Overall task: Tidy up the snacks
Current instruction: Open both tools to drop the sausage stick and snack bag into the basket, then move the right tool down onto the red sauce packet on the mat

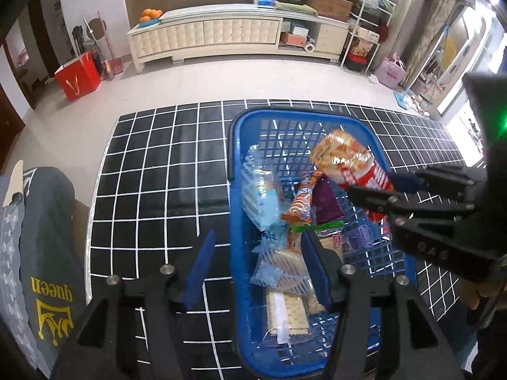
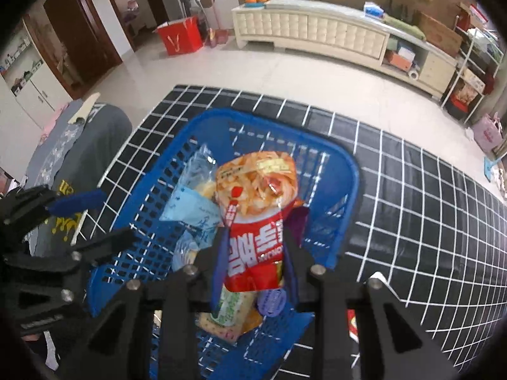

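A blue plastic basket (image 1: pixel 234 145) (image 2: pixel 348 190) stands on the black grid mat. It holds several snack packets: light blue ones (image 1: pixel 259 199), an orange one (image 1: pixel 299 205), a purple one (image 1: pixel 326 202) and a cracker pack (image 1: pixel 285 313). My right gripper (image 2: pixel 255 253) (image 1: pixel 380 186) is shut on the lower end of a red and orange snack bag (image 2: pixel 256 190) (image 1: pixel 342 158), held above the basket. My left gripper (image 1: pixel 259 266) (image 2: pixel 101 218) is open over the basket's left wall, one finger outside and one inside, its pads pressing nothing.
The black mat with white grid (image 1: pixel 158 174) covers the table. A grey cloth with yellow "queen" lettering (image 1: pixel 47 253) hangs at the left edge. Beyond are a tiled floor, a red paper bag (image 1: pixel 77 76) and a cream cabinet (image 1: pixel 221 34).
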`<action>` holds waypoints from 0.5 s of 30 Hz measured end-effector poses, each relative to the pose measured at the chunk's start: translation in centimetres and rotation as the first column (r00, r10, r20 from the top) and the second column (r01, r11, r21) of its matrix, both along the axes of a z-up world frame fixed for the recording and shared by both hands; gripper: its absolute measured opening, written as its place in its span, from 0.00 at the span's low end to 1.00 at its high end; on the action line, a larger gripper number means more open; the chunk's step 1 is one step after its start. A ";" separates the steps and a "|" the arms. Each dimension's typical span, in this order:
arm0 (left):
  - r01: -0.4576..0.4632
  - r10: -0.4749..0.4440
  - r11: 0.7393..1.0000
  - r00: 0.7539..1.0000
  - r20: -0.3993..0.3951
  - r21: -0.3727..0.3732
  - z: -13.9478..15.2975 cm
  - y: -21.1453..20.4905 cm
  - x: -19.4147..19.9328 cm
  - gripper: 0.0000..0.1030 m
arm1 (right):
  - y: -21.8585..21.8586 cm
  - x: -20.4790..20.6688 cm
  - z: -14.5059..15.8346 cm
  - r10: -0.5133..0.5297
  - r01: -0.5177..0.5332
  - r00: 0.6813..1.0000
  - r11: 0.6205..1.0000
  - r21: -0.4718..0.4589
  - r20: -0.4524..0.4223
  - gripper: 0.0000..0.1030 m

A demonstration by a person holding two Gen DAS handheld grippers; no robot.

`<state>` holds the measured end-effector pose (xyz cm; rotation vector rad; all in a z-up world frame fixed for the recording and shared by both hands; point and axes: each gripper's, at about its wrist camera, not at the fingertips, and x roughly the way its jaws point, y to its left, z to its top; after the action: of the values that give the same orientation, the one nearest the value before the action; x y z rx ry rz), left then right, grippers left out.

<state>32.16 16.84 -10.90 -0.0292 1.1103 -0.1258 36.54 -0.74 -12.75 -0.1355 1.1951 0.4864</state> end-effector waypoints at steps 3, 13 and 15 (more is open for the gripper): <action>-0.007 0.007 1.000 1.000 0.001 -0.007 0.0 0.2 0.0 0.53 | 0.4 -0.1 -0.2 0.010 -0.010 1.000 1.000 -0.012 -0.018 0.39; -0.014 0.014 1.000 1.000 0.006 -0.019 0.4 0.0 -1.2 0.53 | -0.4 -1.1 1.2 0.020 -0.021 1.000 0.999 -0.029 -0.006 0.76; -0.013 0.013 1.000 1.000 0.004 -0.027 0.7 -0.2 -1.7 0.53 | -0.8 -1.5 1.8 0.019 -0.019 1.000 1.000 -0.020 -0.002 0.77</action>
<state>30.47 16.63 -10.22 -0.0603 1.1041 -0.1288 35.00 -1.50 -10.99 -0.1636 1.2014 0.4916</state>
